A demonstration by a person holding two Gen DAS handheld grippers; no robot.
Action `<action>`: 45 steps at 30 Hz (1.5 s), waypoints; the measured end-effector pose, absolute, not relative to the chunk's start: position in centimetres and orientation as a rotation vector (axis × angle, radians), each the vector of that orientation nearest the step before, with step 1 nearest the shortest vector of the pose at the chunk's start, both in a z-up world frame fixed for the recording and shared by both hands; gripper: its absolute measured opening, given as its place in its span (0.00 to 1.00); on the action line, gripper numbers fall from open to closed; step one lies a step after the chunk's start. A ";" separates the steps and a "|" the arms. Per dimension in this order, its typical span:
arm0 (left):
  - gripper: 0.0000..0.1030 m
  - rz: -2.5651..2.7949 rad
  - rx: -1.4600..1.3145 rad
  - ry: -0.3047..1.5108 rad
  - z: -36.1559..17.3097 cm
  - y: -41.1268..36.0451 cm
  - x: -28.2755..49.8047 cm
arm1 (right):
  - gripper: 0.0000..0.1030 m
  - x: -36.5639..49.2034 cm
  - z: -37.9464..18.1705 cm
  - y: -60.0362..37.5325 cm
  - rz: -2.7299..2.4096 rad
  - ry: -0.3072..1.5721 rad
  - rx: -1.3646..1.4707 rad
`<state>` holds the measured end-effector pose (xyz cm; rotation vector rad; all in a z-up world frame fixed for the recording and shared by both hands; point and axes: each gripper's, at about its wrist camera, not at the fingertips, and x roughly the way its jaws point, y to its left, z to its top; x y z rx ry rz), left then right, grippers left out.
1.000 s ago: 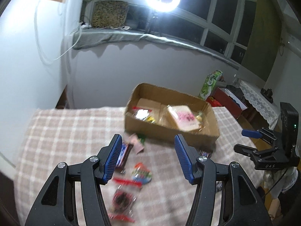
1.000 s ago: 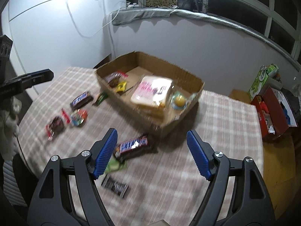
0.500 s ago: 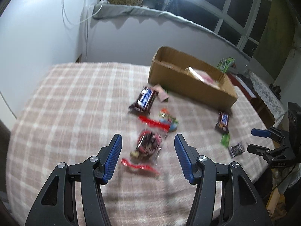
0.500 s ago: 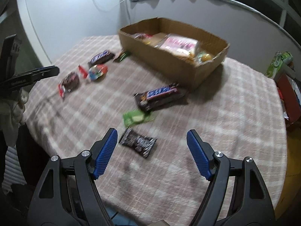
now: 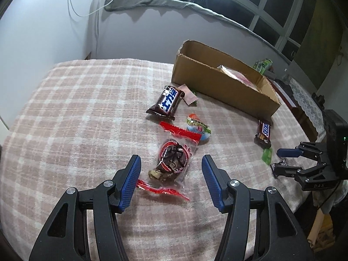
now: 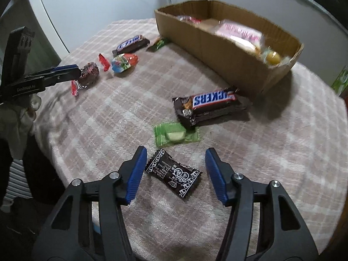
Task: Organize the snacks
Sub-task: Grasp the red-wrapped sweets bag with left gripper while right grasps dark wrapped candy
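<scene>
1. Cardboard box sits at the far side of the checked tablecloth; it holds a pink packet and a yellow sweet.
2. Right gripper: jaws closing, a black candy wrapper lies between them, pads not touching it.
3. Green candy lies between the black wrapper and the box; a Snickers bar lies just in front of the box.
4. Left gripper: jaws apart, straddling a clear chocolate packet with red ends, no contact seen.
5. Beyond that packet toward the box: round colourful candy, second chocolate bar, small pink wrapper.
</scene>
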<state>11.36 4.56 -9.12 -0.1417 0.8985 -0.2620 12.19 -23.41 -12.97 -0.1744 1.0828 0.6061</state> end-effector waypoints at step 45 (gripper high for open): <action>0.33 -0.238 -0.001 0.909 -11.0 2.4 12.7 | 0.27 9.1 -12.6 -22.8 0.521 1.036 -0.276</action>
